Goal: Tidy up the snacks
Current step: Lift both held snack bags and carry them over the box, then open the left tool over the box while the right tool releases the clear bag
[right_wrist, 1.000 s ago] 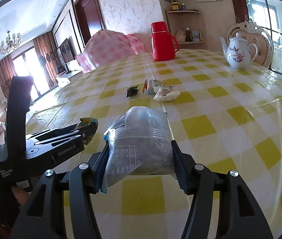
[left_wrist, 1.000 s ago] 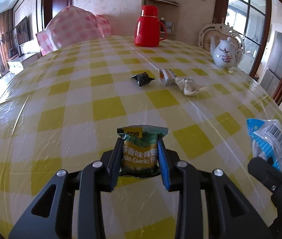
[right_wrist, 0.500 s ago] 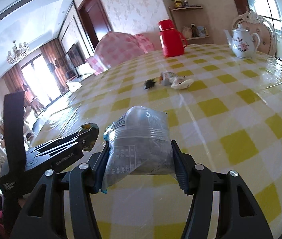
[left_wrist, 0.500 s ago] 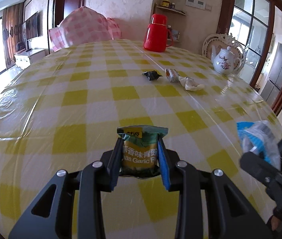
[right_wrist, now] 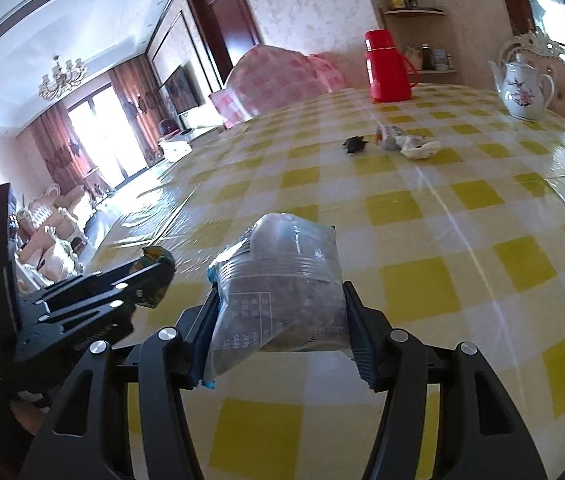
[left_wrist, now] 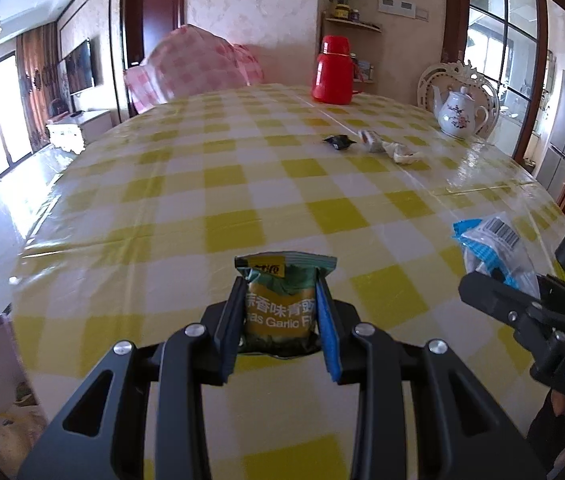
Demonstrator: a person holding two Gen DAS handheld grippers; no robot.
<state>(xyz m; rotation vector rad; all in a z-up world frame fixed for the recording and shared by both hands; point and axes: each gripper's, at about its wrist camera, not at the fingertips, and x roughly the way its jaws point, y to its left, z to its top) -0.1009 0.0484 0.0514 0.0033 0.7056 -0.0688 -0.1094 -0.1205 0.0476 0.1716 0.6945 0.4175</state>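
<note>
My left gripper [left_wrist: 280, 312] is shut on a green garlic-flavour snack packet [left_wrist: 282, 300], held above the near edge of the yellow checked table [left_wrist: 242, 184]. My right gripper [right_wrist: 278, 320] is shut on a clear and blue snack bag [right_wrist: 282, 288]; that bag also shows in the left wrist view [left_wrist: 494, 252]. Far across the table lie a small black packet [left_wrist: 339, 142], a small orange and white packet [left_wrist: 370, 138] and a crumpled white wrapper [left_wrist: 402, 152]. The left gripper [right_wrist: 150, 276] shows at the left of the right wrist view.
A red thermos [left_wrist: 332, 70] stands at the table's far side and a white flowered teapot [left_wrist: 460, 114] at the far right. A pink checked cover [left_wrist: 190, 68] sits behind the table. The table's edge runs close below both grippers.
Both grippers have pulled back toward the near edge of the table with their packets; the three far snacks look smaller and farther away. Grips are unchanged.
</note>
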